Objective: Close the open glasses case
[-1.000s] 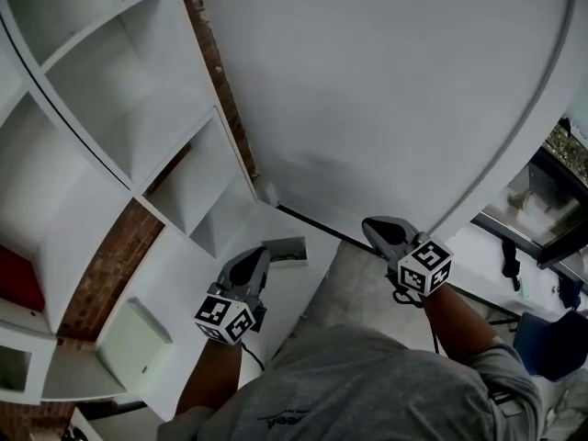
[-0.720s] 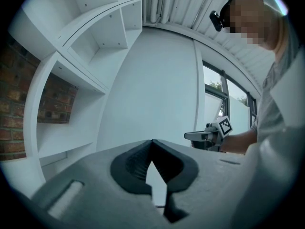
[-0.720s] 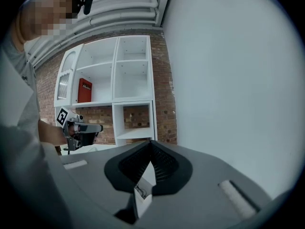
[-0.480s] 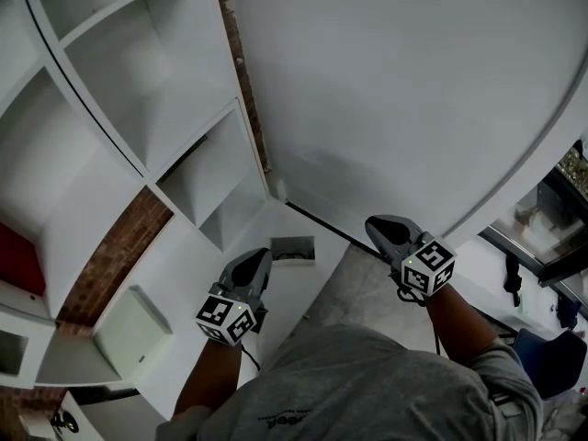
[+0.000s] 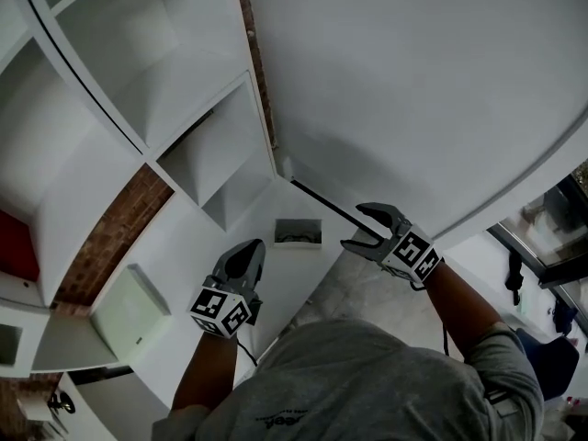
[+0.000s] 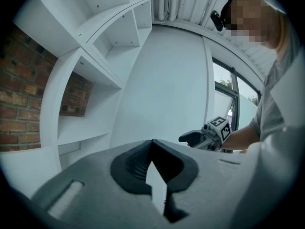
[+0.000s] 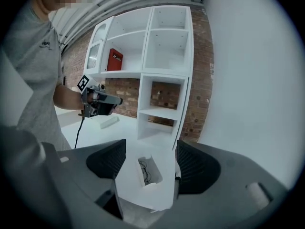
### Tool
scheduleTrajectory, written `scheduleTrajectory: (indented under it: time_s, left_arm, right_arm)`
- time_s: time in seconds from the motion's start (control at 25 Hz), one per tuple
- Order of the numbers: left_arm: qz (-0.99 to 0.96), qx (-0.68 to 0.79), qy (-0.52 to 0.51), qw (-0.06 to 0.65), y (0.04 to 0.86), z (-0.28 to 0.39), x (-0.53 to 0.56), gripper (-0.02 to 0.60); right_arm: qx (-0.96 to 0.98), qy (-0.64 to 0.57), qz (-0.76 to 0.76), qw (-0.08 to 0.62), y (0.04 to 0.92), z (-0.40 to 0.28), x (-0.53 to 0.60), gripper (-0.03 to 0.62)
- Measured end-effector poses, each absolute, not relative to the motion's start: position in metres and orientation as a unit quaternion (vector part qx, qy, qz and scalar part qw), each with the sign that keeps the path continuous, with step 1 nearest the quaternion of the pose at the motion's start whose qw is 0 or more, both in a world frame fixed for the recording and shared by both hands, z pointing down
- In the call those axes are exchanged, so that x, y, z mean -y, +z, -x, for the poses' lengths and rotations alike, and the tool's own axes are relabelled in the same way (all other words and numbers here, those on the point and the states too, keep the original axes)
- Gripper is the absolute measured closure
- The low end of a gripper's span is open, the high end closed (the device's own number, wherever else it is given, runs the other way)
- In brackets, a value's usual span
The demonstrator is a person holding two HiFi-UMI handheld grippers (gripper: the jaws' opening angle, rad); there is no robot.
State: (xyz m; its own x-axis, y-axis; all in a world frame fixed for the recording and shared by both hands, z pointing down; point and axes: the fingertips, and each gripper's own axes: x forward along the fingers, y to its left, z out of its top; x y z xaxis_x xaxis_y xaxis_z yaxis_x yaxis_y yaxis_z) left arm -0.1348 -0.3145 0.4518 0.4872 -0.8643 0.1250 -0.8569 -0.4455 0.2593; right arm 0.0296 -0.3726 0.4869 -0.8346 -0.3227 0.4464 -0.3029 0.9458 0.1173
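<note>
While your right gripper [image 5: 365, 229] swings its jaws open on nothing and your left gripper [image 5: 248, 254] hangs closed and empty, the open glasses case [image 5: 298, 232] lies on the white table [image 5: 188, 246] ahead of both, spectacles [image 7: 144, 171] inside. Beyond, a shelf unit [image 7: 167, 56] holds a red book [image 7: 114, 60].

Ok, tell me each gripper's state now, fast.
Left gripper: shut, jaws together, holding nothing.
Right gripper: jaws opening, wide apart, holding nothing; the case lies ahead, untouched.
</note>
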Motion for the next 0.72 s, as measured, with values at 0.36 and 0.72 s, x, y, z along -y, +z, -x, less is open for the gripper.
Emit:
scheduleTrajectory:
  time_s: [0.36,0.72]
  left_arm:
    - [-0.826,0.532,-0.002,0.186,0.503,0.18,0.315,0.586]
    - [-0.819,0.529,0.002,0.221,0.548,0.201,0.322,0.586]
  right_arm:
    - [0.95,0.007,-0.118,0.289,0.563,0.014,0.393,0.233]
    - [0.93,0.024,-0.099,0.353,0.651,0.044,0.416,0.22]
